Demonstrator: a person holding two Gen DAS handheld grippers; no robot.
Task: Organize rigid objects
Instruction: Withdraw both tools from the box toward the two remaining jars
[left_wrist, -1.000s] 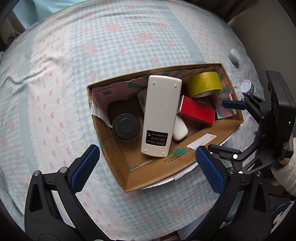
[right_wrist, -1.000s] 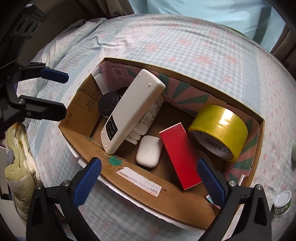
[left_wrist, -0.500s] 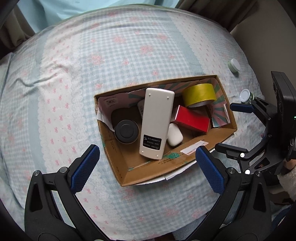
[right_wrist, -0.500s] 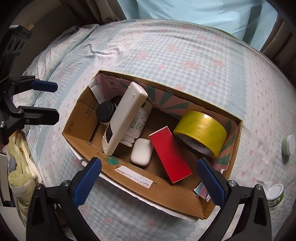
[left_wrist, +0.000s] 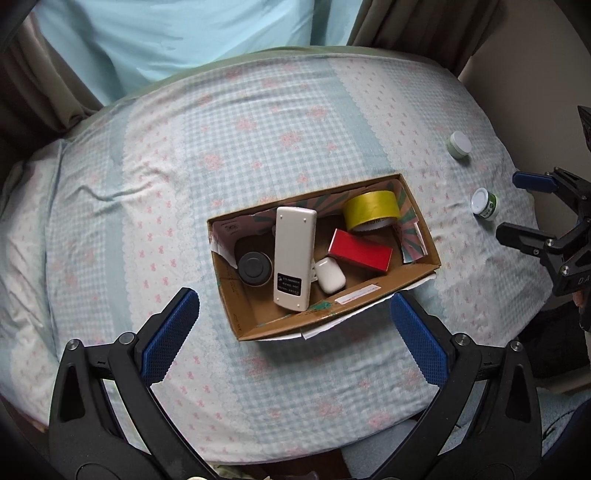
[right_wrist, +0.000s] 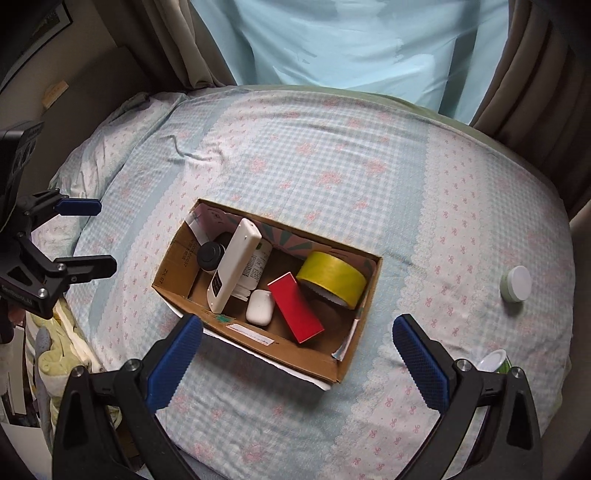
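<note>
An open cardboard box (left_wrist: 258, 325) (right_wrist: 173, 273) sits mid-bed. It holds a white remote (left_wrist: 294, 258) (right_wrist: 232, 275), a black round lid (left_wrist: 254, 267), a white earbud case (left_wrist: 330, 275) (right_wrist: 260, 307), a red box (left_wrist: 360, 254) (right_wrist: 295, 312) and a yellow tape roll (left_wrist: 371, 210) (right_wrist: 332, 278). Two small white-lidded green jars (left_wrist: 459, 144) (left_wrist: 484, 204) lie on the bed right of the box; they also show in the right wrist view (right_wrist: 516, 284) (right_wrist: 495, 362). My left gripper (left_wrist: 291, 332) and right gripper (right_wrist: 295, 358) are open, empty, held above the box's near side.
The bed (left_wrist: 258, 129) carries a blue checked sheet with pink flowers. Curtains (right_wrist: 535, 74) and a pale blue panel (right_wrist: 351, 40) stand behind it. A wall (left_wrist: 535, 74) runs along the right. Crumpled yellow cloth (right_wrist: 51, 354) lies off the left edge.
Both grippers have pulled up and back from the box, so it looks smaller and more bed shows. Both stay open; nothing in the box moved.
</note>
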